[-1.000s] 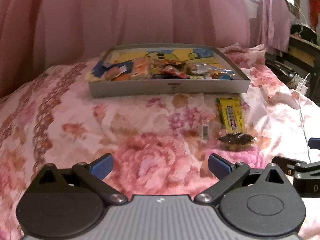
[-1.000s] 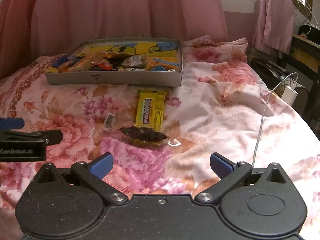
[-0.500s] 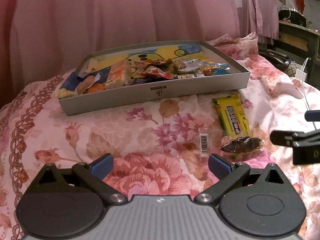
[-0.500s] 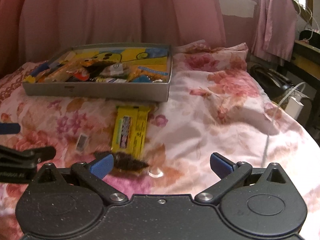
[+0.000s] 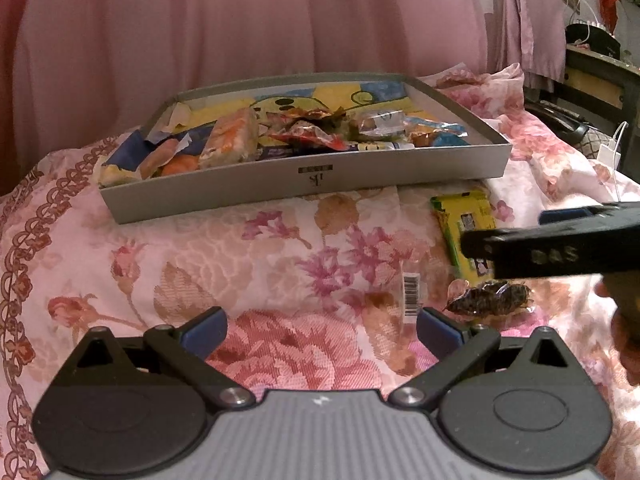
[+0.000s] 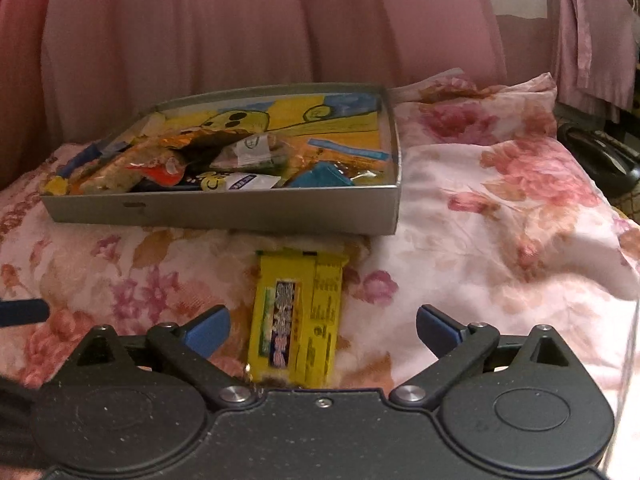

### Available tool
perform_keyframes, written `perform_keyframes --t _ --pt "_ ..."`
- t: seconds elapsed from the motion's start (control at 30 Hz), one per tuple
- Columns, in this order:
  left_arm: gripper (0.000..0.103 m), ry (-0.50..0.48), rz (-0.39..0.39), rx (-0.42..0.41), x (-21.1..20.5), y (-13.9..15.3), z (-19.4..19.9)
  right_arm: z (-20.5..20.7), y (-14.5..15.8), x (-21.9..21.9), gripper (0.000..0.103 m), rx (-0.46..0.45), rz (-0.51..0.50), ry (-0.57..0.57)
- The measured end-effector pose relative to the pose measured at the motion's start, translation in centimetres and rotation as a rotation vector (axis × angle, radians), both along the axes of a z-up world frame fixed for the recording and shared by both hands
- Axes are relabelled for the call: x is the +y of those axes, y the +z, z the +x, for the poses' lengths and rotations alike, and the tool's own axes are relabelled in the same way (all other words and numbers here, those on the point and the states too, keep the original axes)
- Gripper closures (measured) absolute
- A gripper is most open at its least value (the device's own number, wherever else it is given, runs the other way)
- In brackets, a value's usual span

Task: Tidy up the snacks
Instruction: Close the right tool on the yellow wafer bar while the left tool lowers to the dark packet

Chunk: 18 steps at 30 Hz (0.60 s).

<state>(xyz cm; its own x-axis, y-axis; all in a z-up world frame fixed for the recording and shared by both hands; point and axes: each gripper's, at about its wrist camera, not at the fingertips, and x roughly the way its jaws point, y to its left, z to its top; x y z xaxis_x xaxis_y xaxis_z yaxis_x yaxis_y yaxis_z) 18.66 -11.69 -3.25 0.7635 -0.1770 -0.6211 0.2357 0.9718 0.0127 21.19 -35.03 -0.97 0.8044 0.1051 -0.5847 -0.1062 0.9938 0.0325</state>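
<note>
Two grippers, both with jaws wide and holding nothing. Left gripper (image 5: 322, 326) hangs over the floral bedspread (image 5: 240, 264); right gripper (image 6: 322, 326) hangs low over the yellow bar (image 6: 296, 320), which lies lengthwise between its blue fingertips (image 6: 208, 326).

Box (image 5: 312, 178): grey, shallow, open, on the bedspread before a pink curtain (image 5: 240, 20). Small dark mark on its front wall (too small to read). Cartoon print in yellow and blue on the floor of the box. Contents: loose wrapped snacks (image 5: 304, 136), mostly heaped toward the front and left.

Yellow bar: outside the box, just in front of its right front corner, flat on the bedspread. Dark label panel with print down its middle, fine print alongside; neither legible.

Dark snack (image 5: 490, 300): clear wrapper, beside the bar's near end in the left view.

Barcode tag (image 5: 412, 294): white, flat on the bedspread, just left of the dark snack.

Right gripper's side, seen from the left view, bears raised characters, blurred.
</note>
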Motion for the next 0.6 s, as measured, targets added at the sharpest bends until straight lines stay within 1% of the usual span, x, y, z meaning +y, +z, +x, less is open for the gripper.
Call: perform_keyframes --t 0.13,0.23,0.33,0.4,0.43,0.5,0.53,0.6 --pt "0.0 -0.007 -0.002 0.002 0.0 -0.3 0.0 1.3 -0.8 0.4 0.007 0.033 -0.046 -0.047" --pt "0.0 -0.012 -0.004 0.004 -0.1 -0.4 0.1 1.3 -1.0 0.0 0.007 0.03 -0.047 -0.062" --pt "0.0 -0.015 -0.007 0.009 -0.1 -0.5 0.2 1.2 -0.9 -0.5 0.013 0.035 -0.049 -0.081" --pt "0.0 -0.017 -0.007 0.01 -0.1 -0.6 0.1 1.2 -1.0 -1.0 0.023 0.049 -0.014 -0.082" --pt "0.0 -0.018 -0.008 0.01 -0.1 -0.6 0.1 1.3 -1.0 -1.3 0.026 0.062 0.014 -0.083" --pt "0.0 -0.017 -0.011 0.011 -0.1 -0.5 0.0 1.4 -1.0 -1.9 0.037 0.094 0.077 -0.085" --pt "0.0 -0.018 -0.015 0.012 0.0 -0.4 -0.1 1.3 -1.0 -2.2 0.041 0.109 0.106 -0.084" --pt "0.0 -0.023 -0.027 0.012 0.0 -0.3 -0.2 1.2 -1.0 -2.5 0.054 0.135 0.147 -0.079"
